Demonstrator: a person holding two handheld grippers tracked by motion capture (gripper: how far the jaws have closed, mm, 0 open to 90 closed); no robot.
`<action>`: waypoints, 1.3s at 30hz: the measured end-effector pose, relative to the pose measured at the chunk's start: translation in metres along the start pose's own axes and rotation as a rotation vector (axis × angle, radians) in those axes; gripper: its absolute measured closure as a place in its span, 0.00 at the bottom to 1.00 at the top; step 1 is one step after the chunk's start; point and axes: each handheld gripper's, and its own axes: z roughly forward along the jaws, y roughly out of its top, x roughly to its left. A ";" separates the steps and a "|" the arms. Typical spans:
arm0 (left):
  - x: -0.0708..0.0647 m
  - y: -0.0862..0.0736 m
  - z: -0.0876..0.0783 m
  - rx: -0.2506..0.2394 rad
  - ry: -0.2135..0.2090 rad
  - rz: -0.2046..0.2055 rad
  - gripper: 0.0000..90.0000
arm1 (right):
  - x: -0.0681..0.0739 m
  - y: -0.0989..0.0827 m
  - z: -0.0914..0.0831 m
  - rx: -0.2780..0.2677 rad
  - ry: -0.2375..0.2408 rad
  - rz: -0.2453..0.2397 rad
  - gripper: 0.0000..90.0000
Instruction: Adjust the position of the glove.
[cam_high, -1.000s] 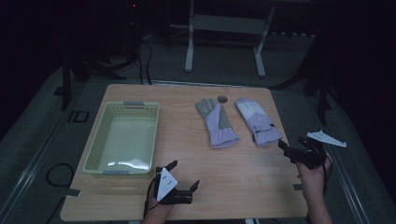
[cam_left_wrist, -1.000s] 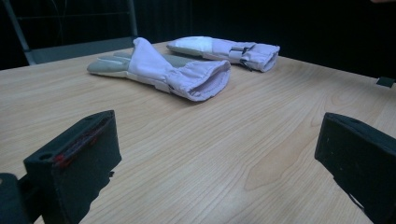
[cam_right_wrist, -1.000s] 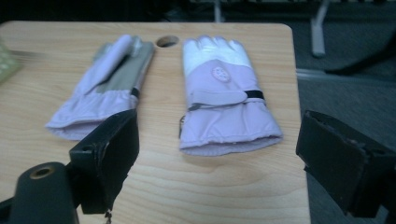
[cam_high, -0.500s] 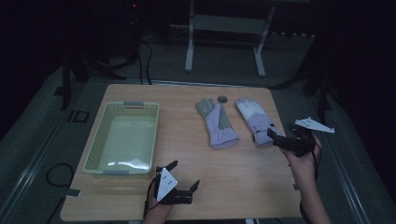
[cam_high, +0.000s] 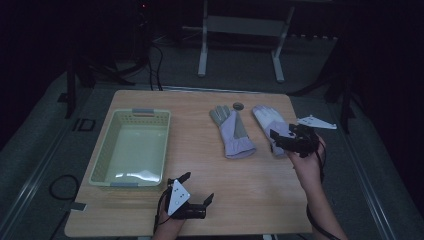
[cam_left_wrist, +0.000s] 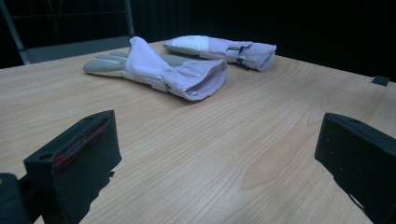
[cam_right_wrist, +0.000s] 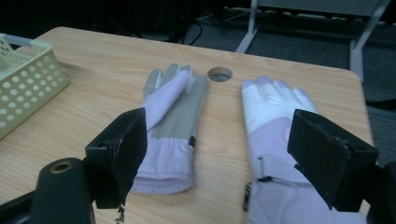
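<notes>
Two lilac and grey gloves lie side by side on the wooden table, fingers pointing away from me: the left glove (cam_high: 232, 132) (cam_right_wrist: 173, 121) (cam_left_wrist: 173, 72) and the right glove (cam_high: 267, 120) (cam_right_wrist: 271, 112) (cam_left_wrist: 219, 46). My right gripper (cam_high: 280, 136) (cam_right_wrist: 224, 144) hovers over the right glove's cuff. Its jaws have just been closing a little but stand wide, with only air between them. My left gripper (cam_high: 198, 186) (cam_left_wrist: 215, 140) rests open near the table's front edge, with bare wood between its jaws.
A pale green perforated basket (cam_high: 107, 150) (cam_right_wrist: 28, 79) stands empty on the left half of the table. A round cable hole (cam_high: 238, 105) (cam_right_wrist: 219, 73) sits beyond the gloves. A metal stand (cam_high: 240, 25) rises behind the table's far edge.
My right hand has moved left from the table's right edge to just over the right glove's cuff. The left gripper has stayed put.
</notes>
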 end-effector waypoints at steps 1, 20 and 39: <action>0.000 0.000 0.000 0.000 0.000 -0.002 0.00 | 0.002 0.001 0.003 0.002 0.007 -0.002 0.24; 0.000 0.000 0.000 -0.002 -0.003 0.000 0.00 | 0.044 0.001 0.074 0.124 0.099 -0.040 0.34; -0.001 0.000 0.000 -0.002 -0.011 0.005 0.00 | 0.052 -0.006 0.155 0.239 0.046 -0.027 0.35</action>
